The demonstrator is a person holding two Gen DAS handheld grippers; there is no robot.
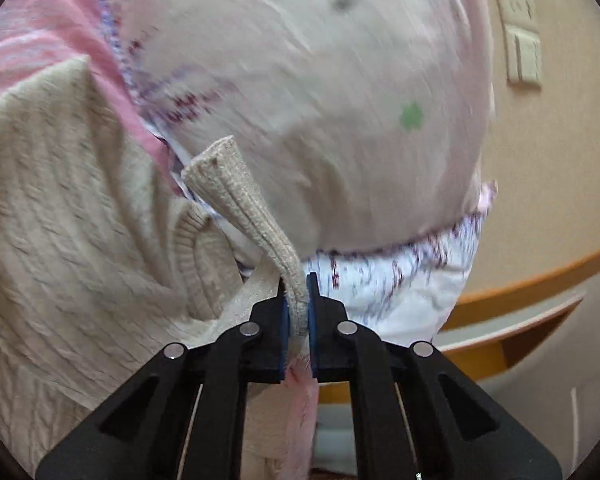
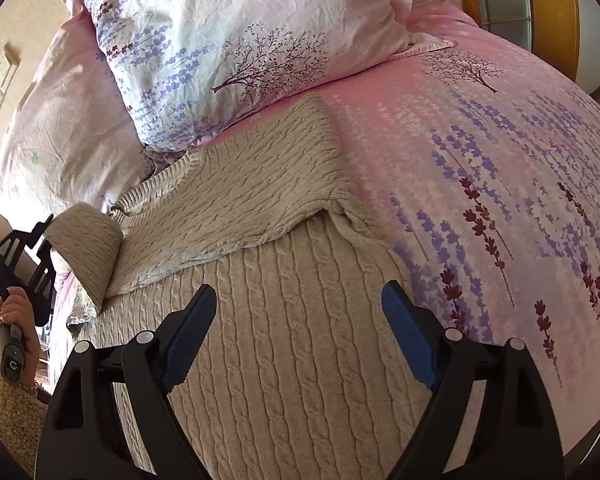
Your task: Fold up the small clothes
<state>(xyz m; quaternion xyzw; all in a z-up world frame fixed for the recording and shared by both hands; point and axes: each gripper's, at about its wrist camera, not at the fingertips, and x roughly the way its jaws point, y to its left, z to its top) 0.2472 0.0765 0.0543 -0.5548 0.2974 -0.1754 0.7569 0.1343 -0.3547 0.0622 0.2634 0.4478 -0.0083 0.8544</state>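
Observation:
A beige cable-knit sweater [image 2: 260, 320] lies on the pink floral bedspread [image 2: 480, 152], one sleeve folded across its chest. My left gripper [image 1: 298, 304] is shut on the ribbed cuff of the other sleeve [image 1: 244, 208] and holds it lifted. The sweater's body [image 1: 60, 200] fills the left of the left wrist view. In the right wrist view the left gripper [image 2: 40, 236] sits at the far left with the lifted sleeve [image 2: 86, 248] curling over from it. My right gripper [image 2: 296, 336] is open and empty, hovering just above the sweater's lower body.
Two pale floral pillows [image 2: 228, 40] lie at the head of the bed, beyond the sweater. A wooden headboard [image 2: 556, 12] is at the top right. A wall with switches [image 1: 520, 36] and a curved wooden ledge [image 1: 540, 280] are beside the bed.

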